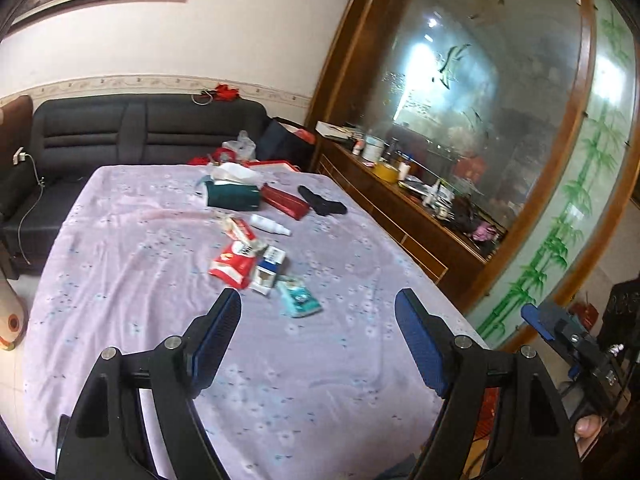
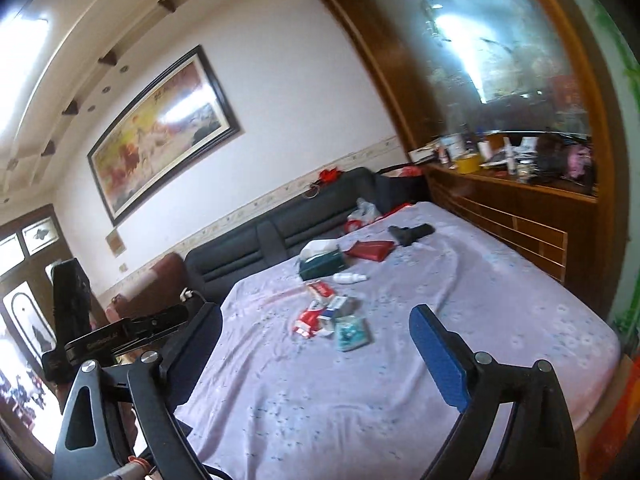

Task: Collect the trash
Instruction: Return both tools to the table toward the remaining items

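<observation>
Left claw [image 1: 318, 300]: jaws spread wide, nothing between them, held above the near part of the lilac bedspread [image 1: 132, 264]. Right claw [image 2: 316, 320]: jaws spread wide, empty, above the same cloth.

Trash, clustered near the middle of the bedspread, well ahead of both claws:
- teal wrapper [image 1: 299, 300], nearest the claws;
- blue-and-white carton [image 1: 269, 270], just beside the wrapper;
- red-and-white packet [image 1: 234, 266], touching the carton;
- second red-and-white packet [image 1: 239, 230], just beyond.

Further out on the bedspread:
- small white bottle [image 1: 270, 225], lying on its side;
- dark green tissue box [image 1: 233, 194] with white tissue sticking out;
- red box [image 1: 285, 201], just beside the tissue box;
- black sock [image 1: 322, 201], near the far right edge.

Beyond the bedspread: dark sofa [image 1: 100, 128] along the wall; wooden sideboard [image 1: 400, 208] cluttered with jars and bottles; framed painting [image 2: 160, 128] above the sofa.
</observation>
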`<state>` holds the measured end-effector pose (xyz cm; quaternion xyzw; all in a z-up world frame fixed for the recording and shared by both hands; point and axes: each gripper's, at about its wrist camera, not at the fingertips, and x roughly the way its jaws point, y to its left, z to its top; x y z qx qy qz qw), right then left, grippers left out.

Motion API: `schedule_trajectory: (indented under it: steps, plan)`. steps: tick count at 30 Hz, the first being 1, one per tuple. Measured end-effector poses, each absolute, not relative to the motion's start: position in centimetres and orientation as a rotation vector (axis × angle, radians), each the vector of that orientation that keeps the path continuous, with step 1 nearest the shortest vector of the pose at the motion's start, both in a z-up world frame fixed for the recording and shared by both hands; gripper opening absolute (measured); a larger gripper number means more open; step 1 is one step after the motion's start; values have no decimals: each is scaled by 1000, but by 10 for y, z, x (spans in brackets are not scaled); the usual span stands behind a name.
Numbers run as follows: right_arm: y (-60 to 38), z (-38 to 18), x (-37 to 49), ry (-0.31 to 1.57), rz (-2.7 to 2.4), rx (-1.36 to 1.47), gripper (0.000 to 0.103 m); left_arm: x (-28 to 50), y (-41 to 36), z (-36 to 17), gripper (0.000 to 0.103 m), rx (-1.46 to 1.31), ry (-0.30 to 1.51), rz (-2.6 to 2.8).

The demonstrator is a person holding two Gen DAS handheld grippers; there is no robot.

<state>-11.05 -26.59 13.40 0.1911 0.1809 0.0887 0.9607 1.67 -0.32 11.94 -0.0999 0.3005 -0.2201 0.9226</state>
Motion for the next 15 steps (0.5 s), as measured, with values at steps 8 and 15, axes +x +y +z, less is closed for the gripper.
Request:
schedule_trajectory:
  steps: [8,15]
  plan:
    - [-228,120,-36,496,233,320,100,46,24,108,78,-239,633,-393]
    - [-198,83,34,626,302,271,100,74,35,89,78,-244,683,-354]
